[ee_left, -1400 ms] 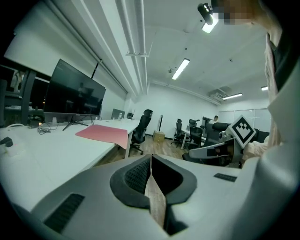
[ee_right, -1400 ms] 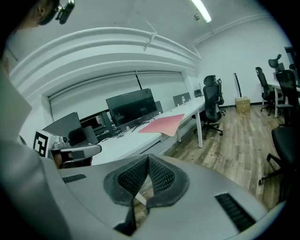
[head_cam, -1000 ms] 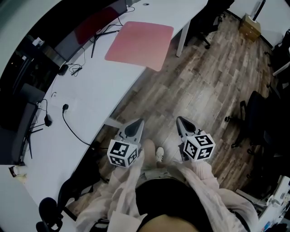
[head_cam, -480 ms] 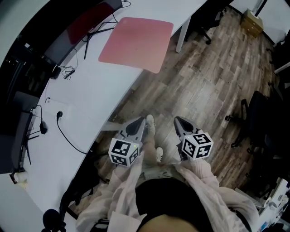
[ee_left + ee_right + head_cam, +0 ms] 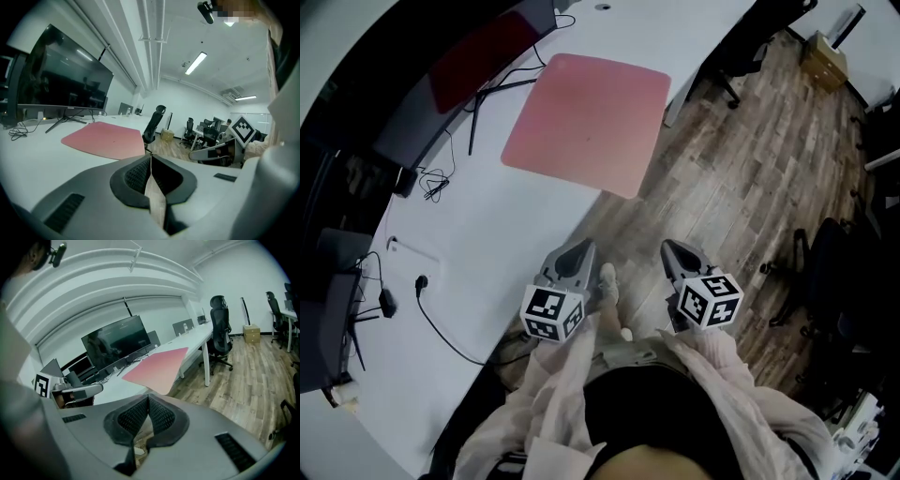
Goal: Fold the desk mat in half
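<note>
Both jaw pairs tight together, empty: left hand-held gripper [image 5: 579,251], right hand-held gripper [image 5: 674,251], apart from desk mat [image 5: 586,122].

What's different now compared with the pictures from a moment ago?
The person has stepped closer to the white desk, so the pink desk mat looks bigger and nearer in the head view. Nothing was grabbed or released. The left tool and right tool stay shut and empty, held out in front; the mat still lies flat, unfolded.
</note>
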A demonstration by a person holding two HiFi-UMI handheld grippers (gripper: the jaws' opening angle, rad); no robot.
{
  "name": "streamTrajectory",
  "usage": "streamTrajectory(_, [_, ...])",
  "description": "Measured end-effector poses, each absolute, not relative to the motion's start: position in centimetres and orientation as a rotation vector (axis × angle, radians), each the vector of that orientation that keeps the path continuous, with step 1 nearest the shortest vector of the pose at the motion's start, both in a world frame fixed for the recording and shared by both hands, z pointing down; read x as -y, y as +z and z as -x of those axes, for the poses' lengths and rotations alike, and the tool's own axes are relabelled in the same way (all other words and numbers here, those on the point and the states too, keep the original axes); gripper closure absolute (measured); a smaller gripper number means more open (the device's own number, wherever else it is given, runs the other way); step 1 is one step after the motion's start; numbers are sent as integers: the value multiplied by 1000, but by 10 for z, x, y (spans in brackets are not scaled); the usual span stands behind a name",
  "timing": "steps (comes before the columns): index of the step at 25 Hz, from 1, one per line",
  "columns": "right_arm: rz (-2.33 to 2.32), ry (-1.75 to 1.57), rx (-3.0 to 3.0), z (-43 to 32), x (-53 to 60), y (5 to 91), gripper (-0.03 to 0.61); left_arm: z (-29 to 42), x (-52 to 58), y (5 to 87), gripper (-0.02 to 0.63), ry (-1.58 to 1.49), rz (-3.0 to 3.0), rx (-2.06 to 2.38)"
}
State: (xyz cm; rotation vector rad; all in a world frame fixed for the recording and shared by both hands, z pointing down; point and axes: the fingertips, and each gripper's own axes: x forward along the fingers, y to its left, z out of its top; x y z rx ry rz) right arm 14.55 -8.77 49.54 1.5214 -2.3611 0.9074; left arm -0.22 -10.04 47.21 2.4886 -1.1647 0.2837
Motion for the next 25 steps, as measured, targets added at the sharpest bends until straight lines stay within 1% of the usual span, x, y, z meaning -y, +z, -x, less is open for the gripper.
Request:
streamTrajectory(12, [-1489, 939, 2324, -132, 229, 514, 565, 35, 223, 495, 580, 312, -2430, 1187])
streamTrajectory(16, [-1475, 1004, 2295, -139, 247, 533, 538, 35, 236, 512, 580, 333, -2390, 1185])
streamTrajectory(19, [-1447, 1116, 2277, -144, 255, 552, 492, 34, 237, 524, 581, 346, -2345, 1191])
streamTrajectory(22, [-1379, 1286, 2269, -143, 263, 574, 390, 33, 237, 536, 581, 373, -2301, 1213])
streamTrajectory(25, [-1315, 1440, 2260, -142, 274, 595, 310, 33, 238, 543, 580, 377, -2256, 1257])
